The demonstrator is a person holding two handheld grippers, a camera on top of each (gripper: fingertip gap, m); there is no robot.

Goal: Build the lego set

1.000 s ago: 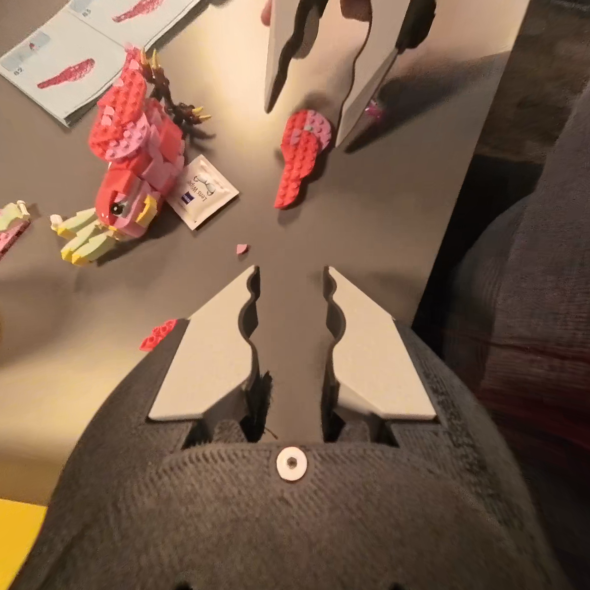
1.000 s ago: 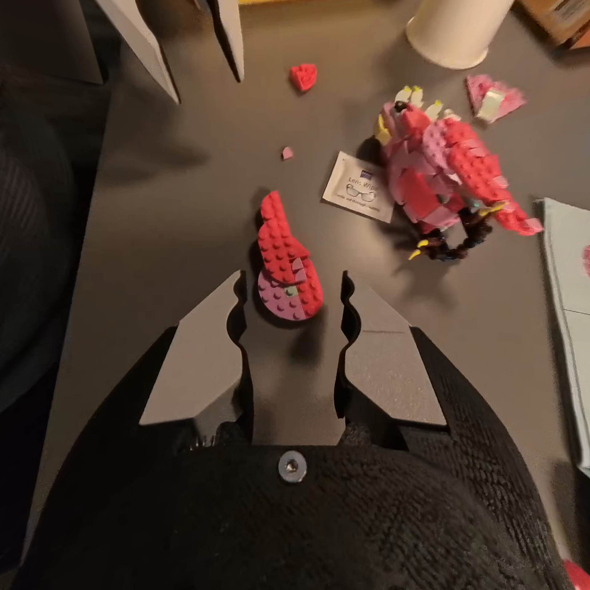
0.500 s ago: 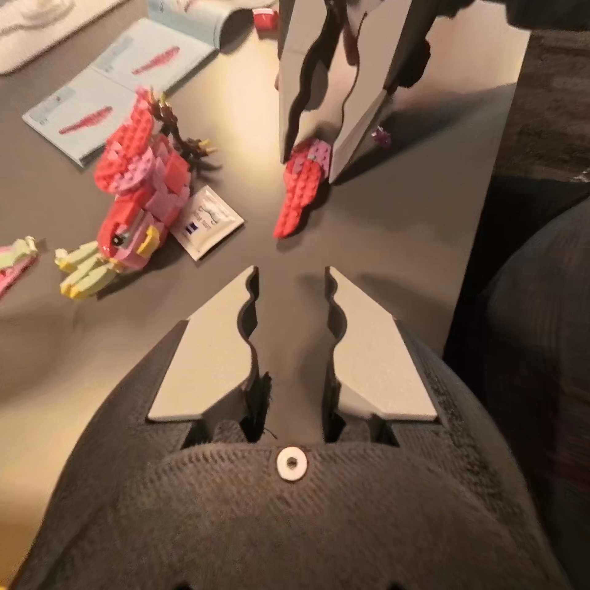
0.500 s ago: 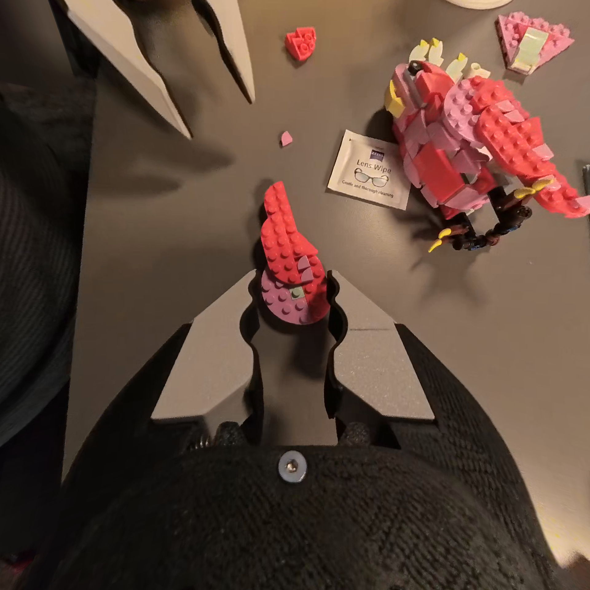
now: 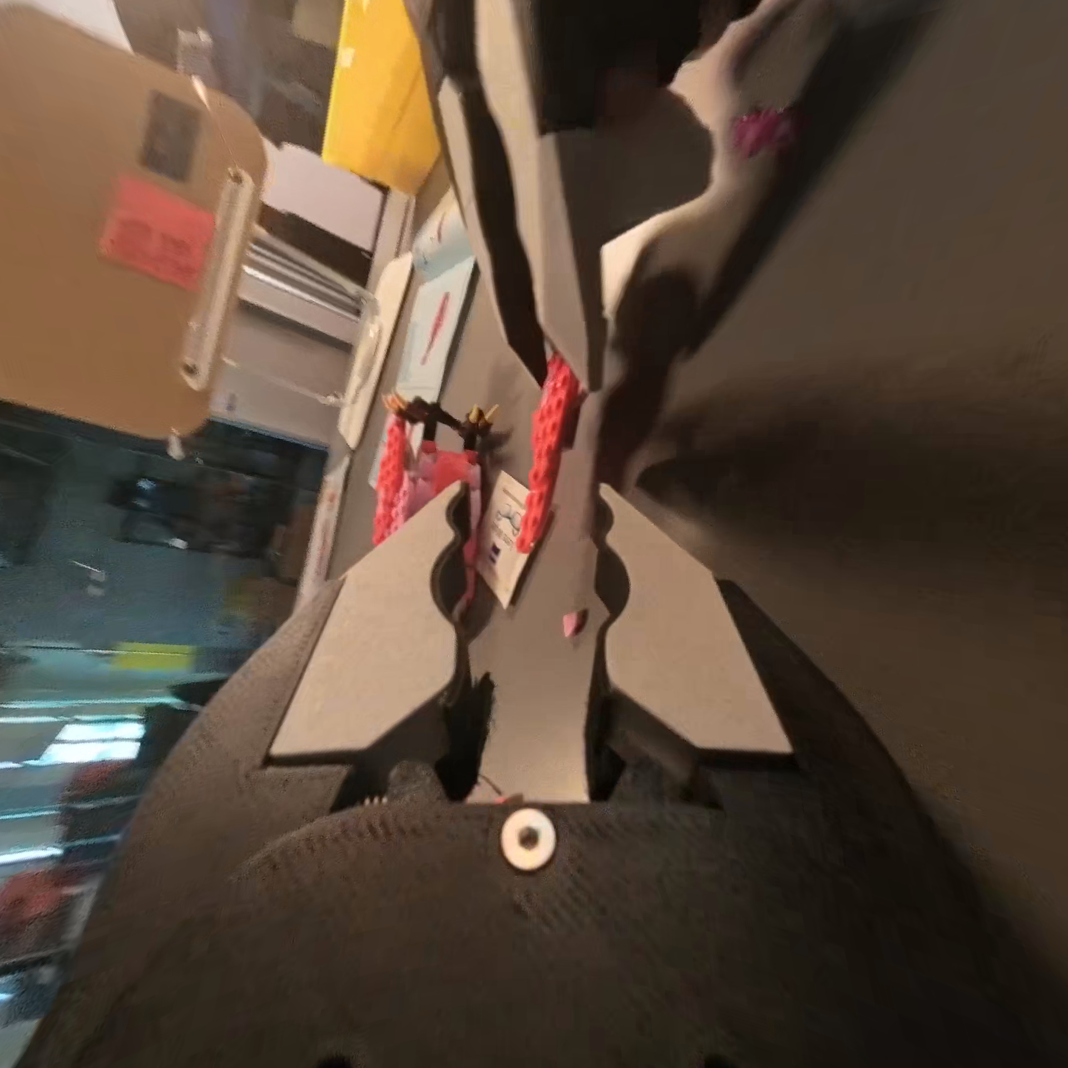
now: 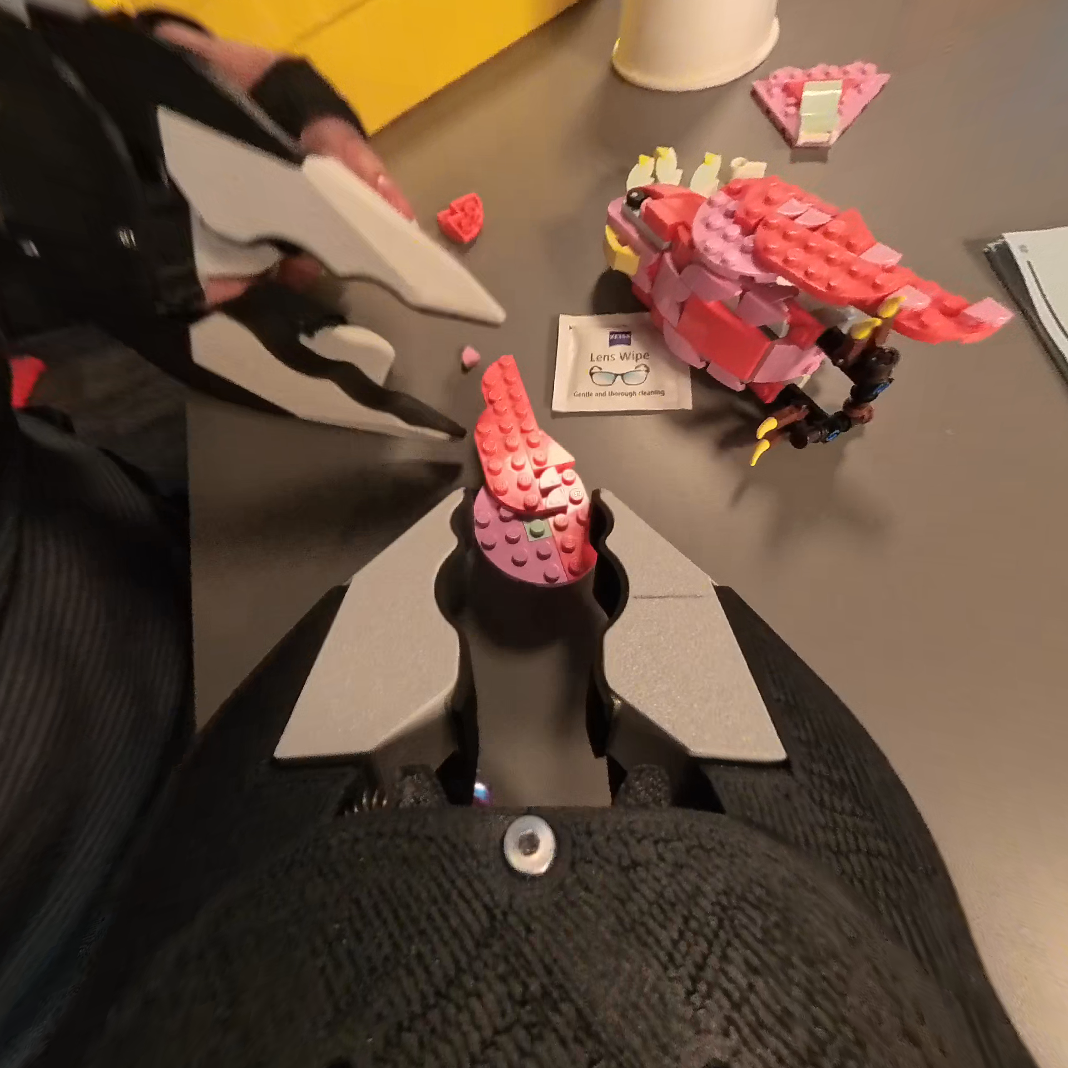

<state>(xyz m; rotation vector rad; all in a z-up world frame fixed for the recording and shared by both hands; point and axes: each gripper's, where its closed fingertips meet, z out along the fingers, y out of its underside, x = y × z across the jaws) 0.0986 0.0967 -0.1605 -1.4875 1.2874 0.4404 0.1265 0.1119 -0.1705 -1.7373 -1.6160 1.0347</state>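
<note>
My right gripper (image 6: 529,497) is shut on the round pink end of a red and pink brick wing (image 6: 523,462) and holds it a little above the dark table (image 6: 838,578). In the left wrist view the wing (image 5: 549,456) hangs edge-on from the right gripper (image 5: 569,375). My left gripper (image 5: 529,497) is open and empty, rolled onto its side. In the right wrist view the left gripper (image 6: 482,375) is just left of the wing's red tip, not touching it. A small pink piece (image 6: 470,356) lies on the table between its fingertips.
A red and pink brick bird (image 6: 751,289) lies to the right, with a white wipe sachet (image 6: 621,361) beside it. A small red piece (image 6: 460,217), a white cup (image 6: 693,40), a pink plate piece (image 6: 820,98) and a booklet (image 6: 1040,277) lie farther off. The gap from one gripper's tips to the other's is roughly 4 centimetres.
My right gripper closed on the wing's round end and lifted it off the table. My left gripper rolled onto its side and moved in toward the wing's tip, still open.
</note>
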